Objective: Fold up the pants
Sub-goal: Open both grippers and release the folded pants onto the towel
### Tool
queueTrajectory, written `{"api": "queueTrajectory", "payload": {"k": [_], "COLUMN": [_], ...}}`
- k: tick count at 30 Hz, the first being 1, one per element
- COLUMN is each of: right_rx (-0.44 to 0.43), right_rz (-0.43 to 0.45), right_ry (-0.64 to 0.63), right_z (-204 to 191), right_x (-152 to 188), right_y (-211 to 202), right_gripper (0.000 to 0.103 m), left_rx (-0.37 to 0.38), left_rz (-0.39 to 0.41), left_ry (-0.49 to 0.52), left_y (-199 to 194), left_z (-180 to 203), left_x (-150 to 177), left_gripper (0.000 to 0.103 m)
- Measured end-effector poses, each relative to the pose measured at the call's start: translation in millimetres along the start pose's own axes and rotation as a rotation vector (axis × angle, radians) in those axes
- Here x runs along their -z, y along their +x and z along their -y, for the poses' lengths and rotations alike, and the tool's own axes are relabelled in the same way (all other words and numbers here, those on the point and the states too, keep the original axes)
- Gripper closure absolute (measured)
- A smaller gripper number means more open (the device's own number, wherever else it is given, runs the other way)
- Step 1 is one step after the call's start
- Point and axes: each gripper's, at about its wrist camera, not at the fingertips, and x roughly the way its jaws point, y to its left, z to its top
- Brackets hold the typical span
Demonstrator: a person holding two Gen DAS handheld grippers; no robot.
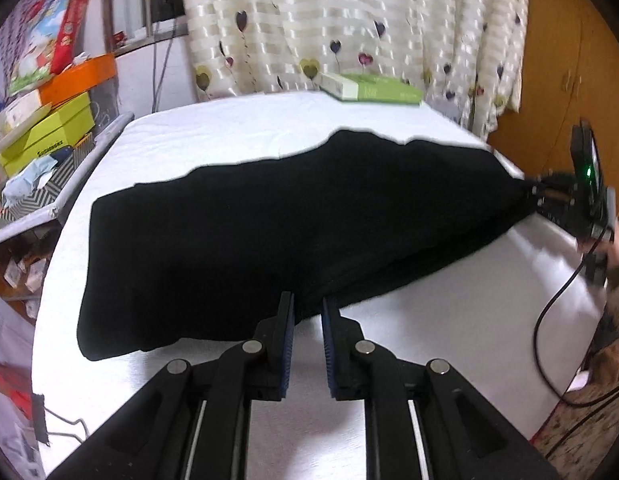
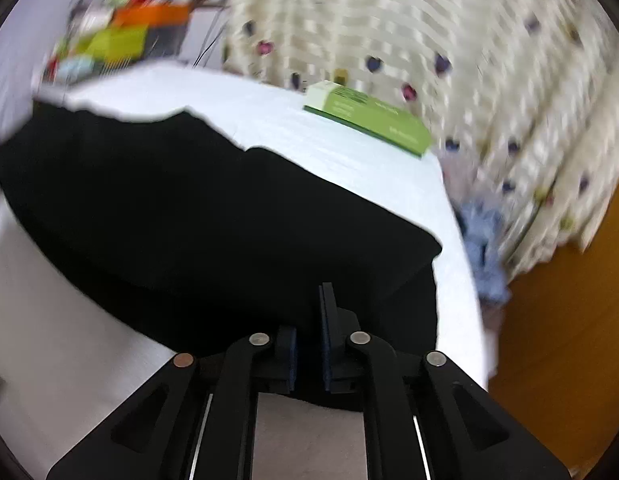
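Observation:
Black pants [image 1: 269, 232] lie spread across the white table [image 1: 449, 320], folded lengthwise. My left gripper [image 1: 308, 304] is narrowly shut on the near edge of the pants and lifts that edge a little. The right gripper [image 1: 549, 196] shows at the far right in the left wrist view, gripping the right end of the pants, pulled to a point. In the right wrist view the pants [image 2: 189, 220] fill the middle, and my right gripper [image 2: 309, 320] is shut on black cloth; its left finger is partly hidden by the fabric. This view is motion-blurred.
A green and white box [image 1: 369, 88] [image 2: 369, 120] lies at the table's far edge by a heart-patterned curtain [image 1: 349, 20]. Stacked boxes [image 1: 49, 120] crowd a shelf at left. A wooden cabinet [image 1: 569, 80] stands at right. A black cable [image 1: 549, 340] hangs off the right edge.

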Motion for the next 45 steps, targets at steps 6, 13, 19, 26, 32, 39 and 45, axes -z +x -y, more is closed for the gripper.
{"api": "queueTrajectory", "payload": {"k": [6, 13, 19, 26, 32, 39, 45], "right_rx": [-0.128, -0.015, 0.232, 0.547, 0.538, 0.146, 0.068], "right_rz": [-0.002, 0.026, 0.097, 0.162, 0.129, 0.124, -0.036], "right_ry": [0.285, 0.339, 0.082, -0.037, 0.172, 0.457, 0.533], "right_z": [34, 35, 0, -3, 43, 94, 108], "right_x": [4, -2, -12, -7, 23, 21, 25], "right_y": [3, -1, -18, -37, -59, -54, -8], "right_gripper": [0.082, 0.067, 0.067, 0.067, 0.067, 0.067, 0.065], "left_rx": [0.068, 0.123, 0.204, 0.282, 0.336, 0.382, 0.368], "left_rz": [0.103, 0.121, 0.119, 0.099, 0.054, -0.010, -0.050], "left_ry": [-0.055, 0.005, 0.025, 0.087, 0.161, 0.284, 0.323], "left_y": [-26, -17, 2, 20, 41, 66, 82], "left_z": [2, 26, 51, 81, 110, 151, 171], "left_x": [-11, -32, -44, -57, -64, -68, -68], "left_gripper": [0.086, 0.086, 0.086, 0.086, 0.066, 0.066, 0.066]}}
